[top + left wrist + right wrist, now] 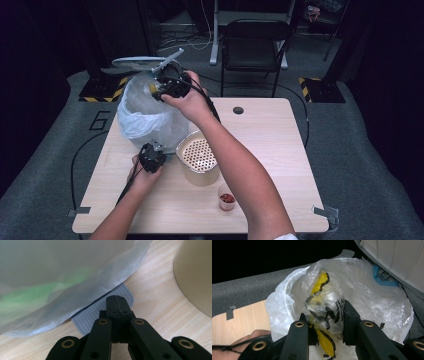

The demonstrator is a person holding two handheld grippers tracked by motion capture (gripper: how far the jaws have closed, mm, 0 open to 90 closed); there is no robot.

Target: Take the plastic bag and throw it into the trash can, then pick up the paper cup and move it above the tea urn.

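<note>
A small bin lined with a white plastic bag point(142, 112) stands at the table's rear left, its lid point(137, 61) raised. My right gripper point(162, 90) hovers over the bag's mouth. It is shut on a crumpled clear and yellow wrapper point(324, 302) with black print, held between the jaws of the right gripper point(325, 312) above the open bag point(374, 300). My left gripper point(158, 147) is low at the bin's front. Its jaws are shut, and the tips of the left gripper point(115, 300) rest on the grey ribbed pedal point(87, 316) under the bag point(62, 277).
A beige container point(186, 145) with a perforated insert stands mid-table, close to the right of the left gripper; its wall point(195, 272) is near. A small cup point(226, 197) of red bits sits near the front edge. A black chair point(252, 45) stands behind the table.
</note>
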